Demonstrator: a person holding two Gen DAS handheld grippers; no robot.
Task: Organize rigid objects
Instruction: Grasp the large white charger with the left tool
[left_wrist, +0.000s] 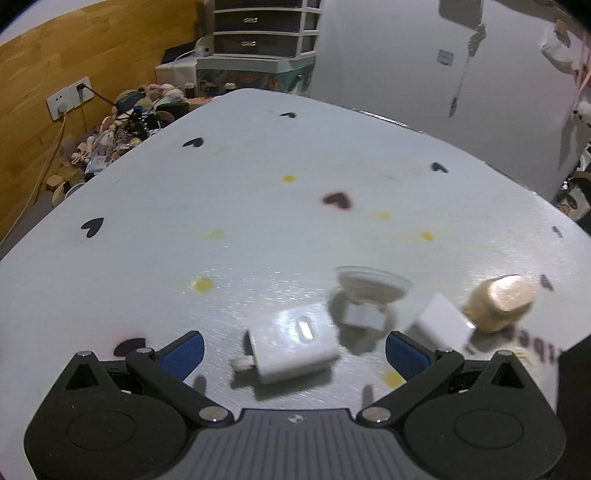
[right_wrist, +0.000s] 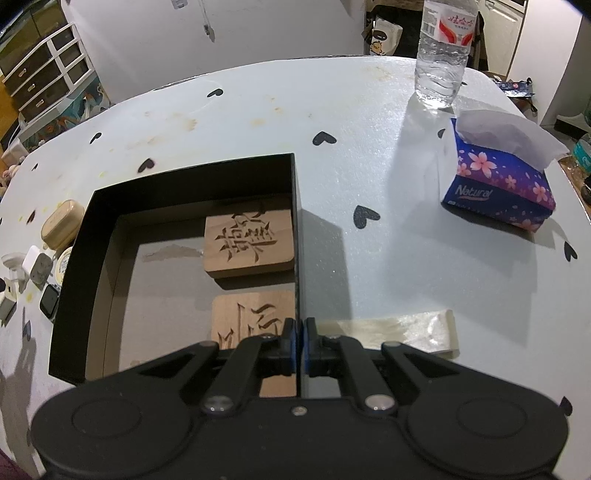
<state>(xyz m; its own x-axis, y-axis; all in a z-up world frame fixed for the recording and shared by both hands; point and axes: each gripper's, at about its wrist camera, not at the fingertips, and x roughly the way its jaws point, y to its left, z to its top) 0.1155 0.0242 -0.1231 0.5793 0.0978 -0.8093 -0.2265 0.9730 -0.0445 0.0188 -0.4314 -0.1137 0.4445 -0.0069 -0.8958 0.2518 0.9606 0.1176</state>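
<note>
My left gripper (left_wrist: 293, 350) is open above the table, its blue pads on either side of a white charger plug (left_wrist: 293, 345) lying flat. Beyond it are a small white suction-cup holder (left_wrist: 369, 291), a second white adapter (left_wrist: 441, 325) and a beige earbud case (left_wrist: 498, 302). My right gripper (right_wrist: 299, 339) is shut on the right wall of a black open box (right_wrist: 296, 236). Inside the box lie two carved wooden blocks, one far (right_wrist: 249, 243) and one near (right_wrist: 253, 321). The beige case (right_wrist: 61, 223) and small white items (right_wrist: 35, 266) sit left of the box.
A water bottle (right_wrist: 441, 51) and a purple tissue pack (right_wrist: 498, 177) stand at the far right of the table (right_wrist: 369, 155). A strip of tape (right_wrist: 391, 328) lies right of the box. Floor clutter (left_wrist: 122, 129) and drawers (left_wrist: 264, 29) lie beyond the table's left edge.
</note>
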